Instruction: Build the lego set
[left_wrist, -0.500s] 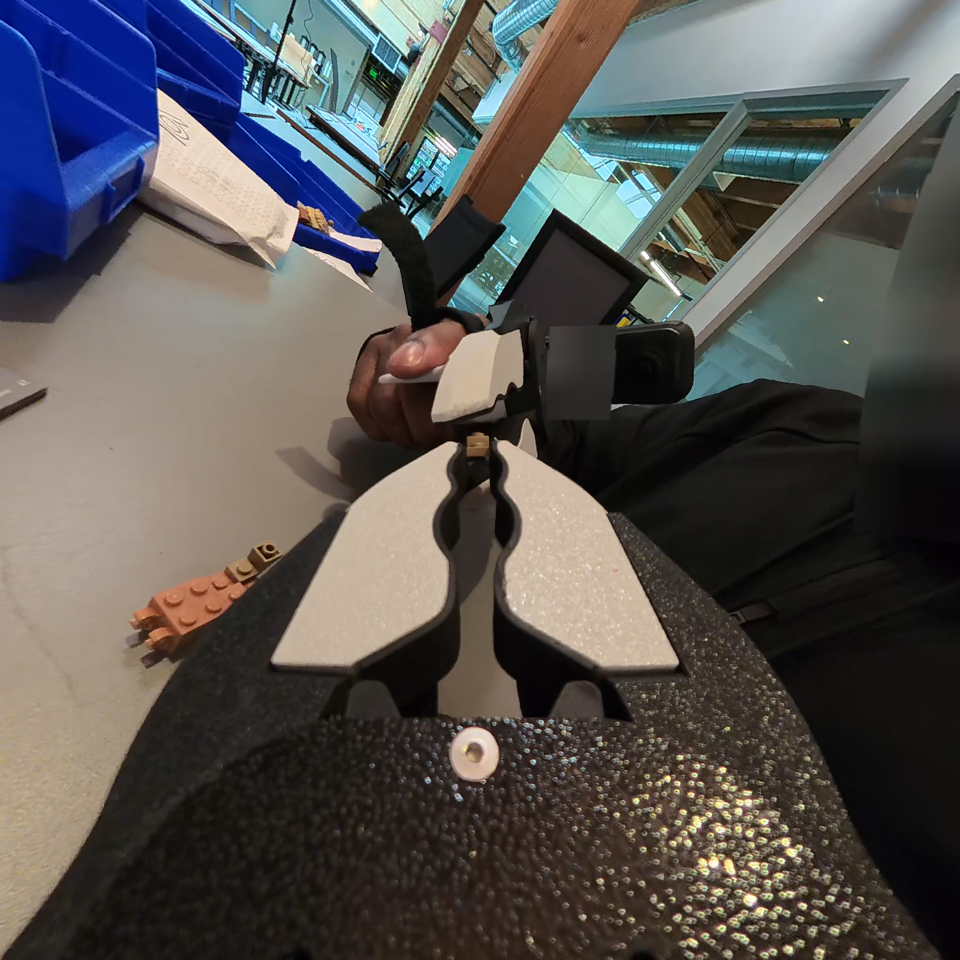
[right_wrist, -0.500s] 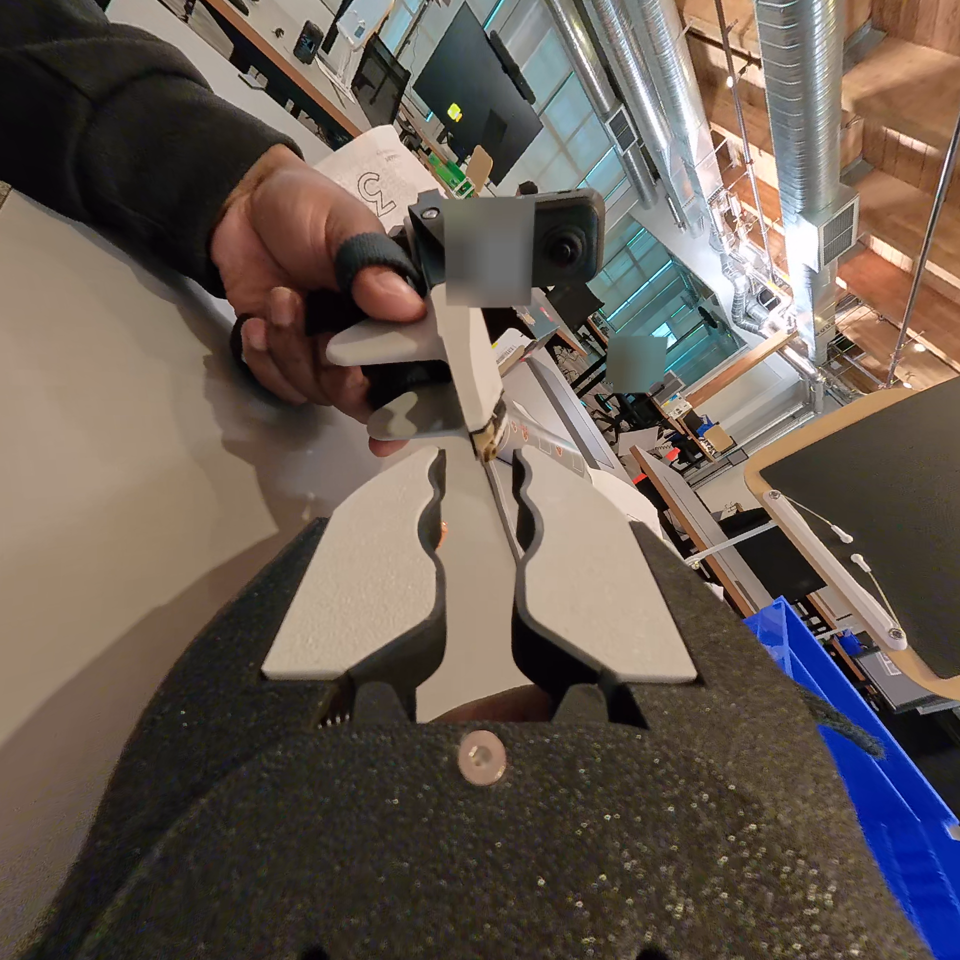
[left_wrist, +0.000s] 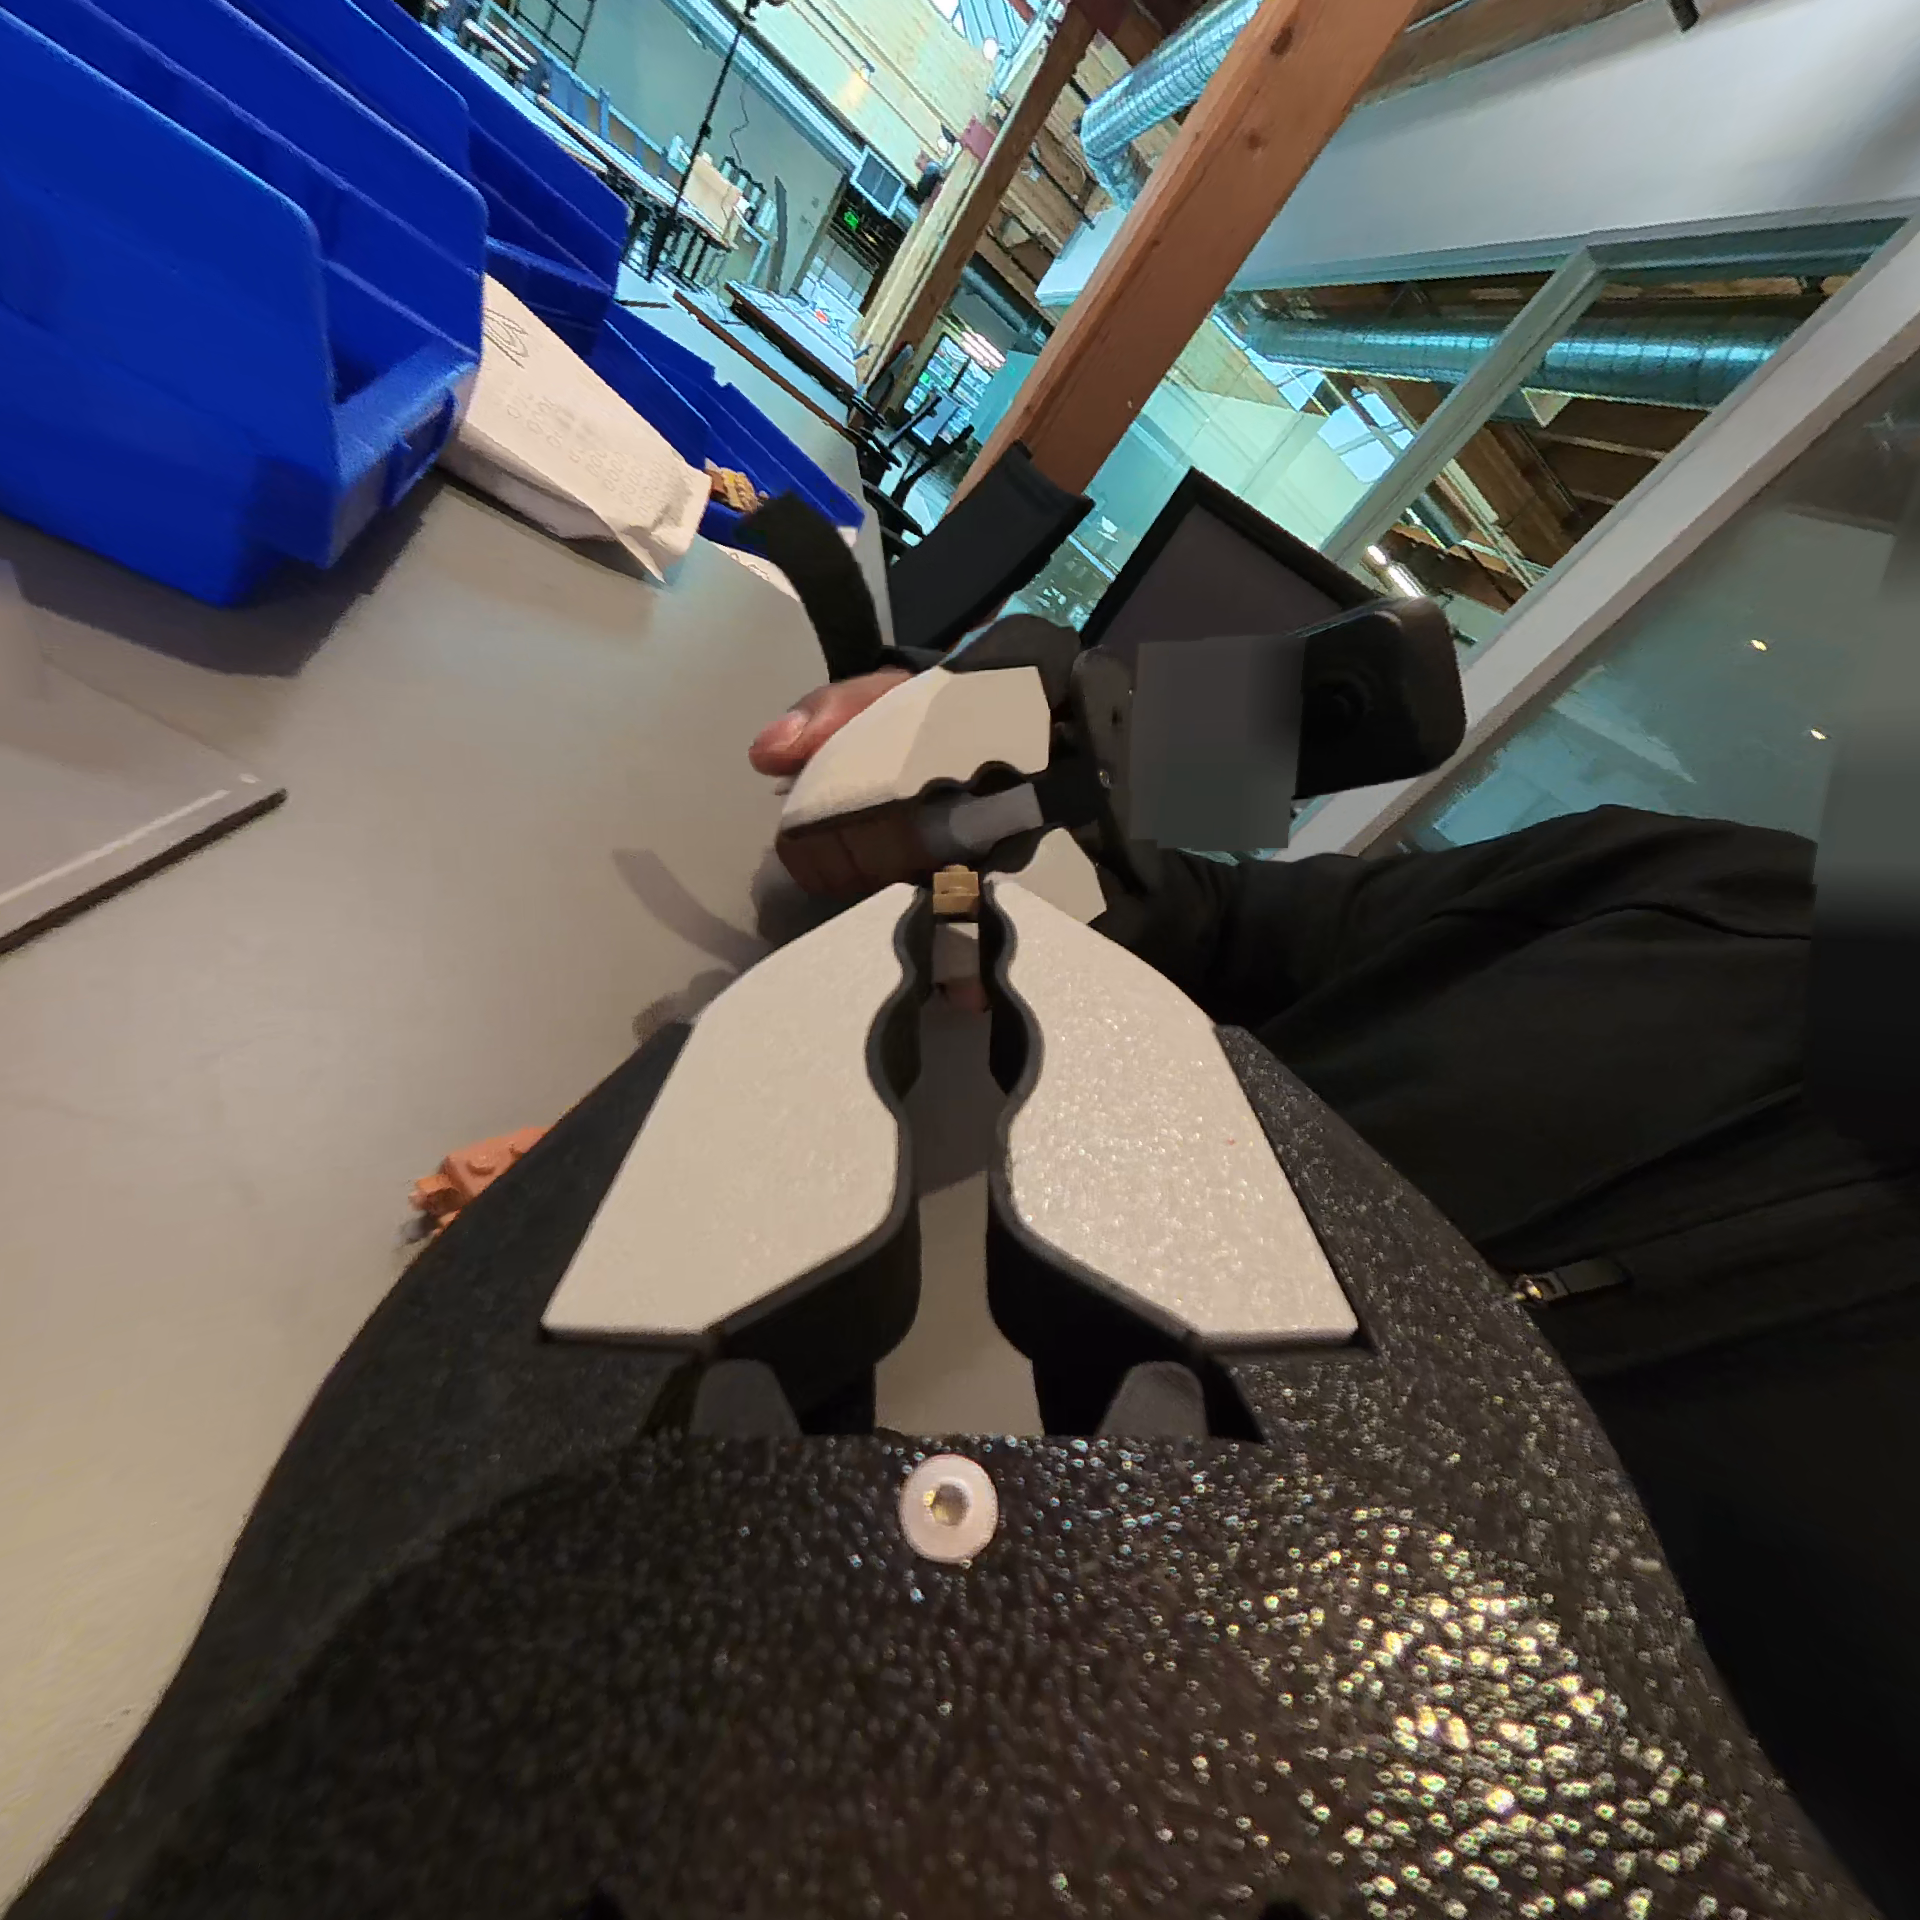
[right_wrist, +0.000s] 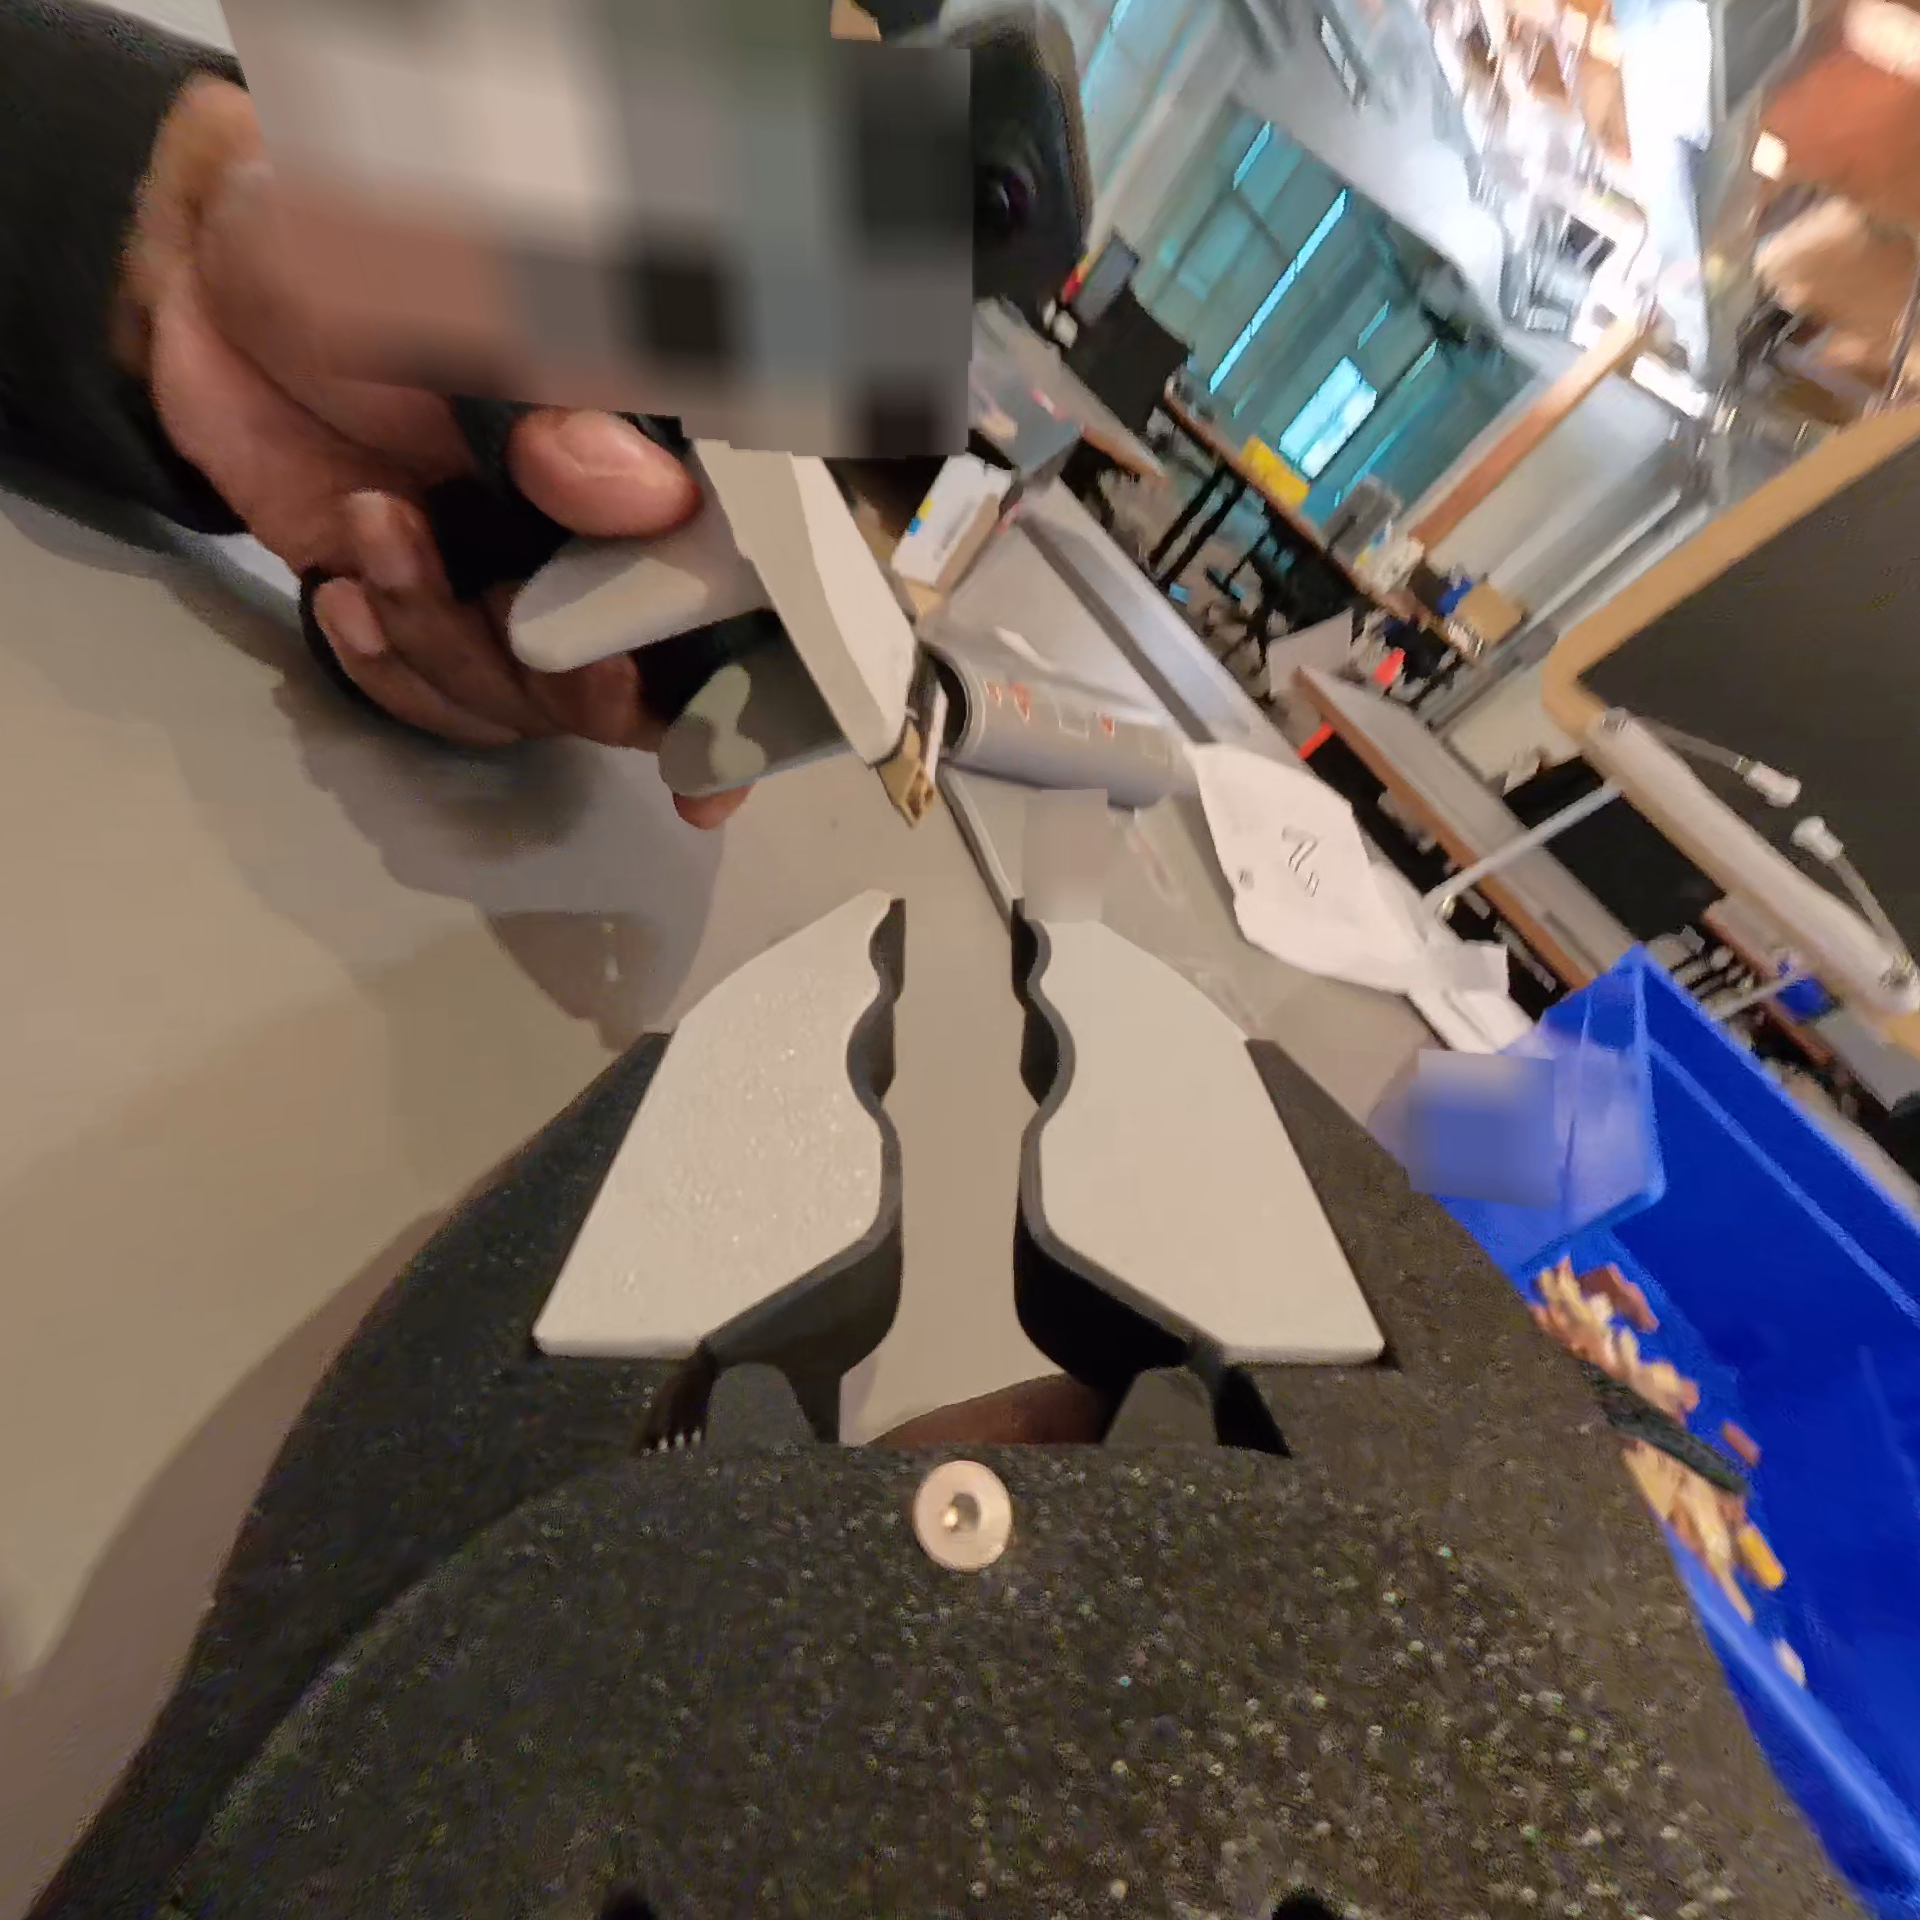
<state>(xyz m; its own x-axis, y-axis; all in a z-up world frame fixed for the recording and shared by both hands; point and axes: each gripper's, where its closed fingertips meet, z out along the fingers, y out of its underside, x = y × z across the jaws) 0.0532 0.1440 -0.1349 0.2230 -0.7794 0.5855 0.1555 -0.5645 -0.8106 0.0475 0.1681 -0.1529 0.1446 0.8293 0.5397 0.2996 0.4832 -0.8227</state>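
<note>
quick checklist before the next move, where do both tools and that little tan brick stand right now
1. Left tool gripping the small tan brick: ok, its fingertips press it from both sides.
2. Brick end exposed for the other tool: ok, it sticks out past the tips in the right wrist view.
3. Right tool free: ok, fingers apart with nothing between them.
4. Right tool clear of the brick: ok, a gap of grey table shows between them.
5. Orange brick assembly on the table: cannot tell its full state, mostly hidden behind the left tool's body.
</note>
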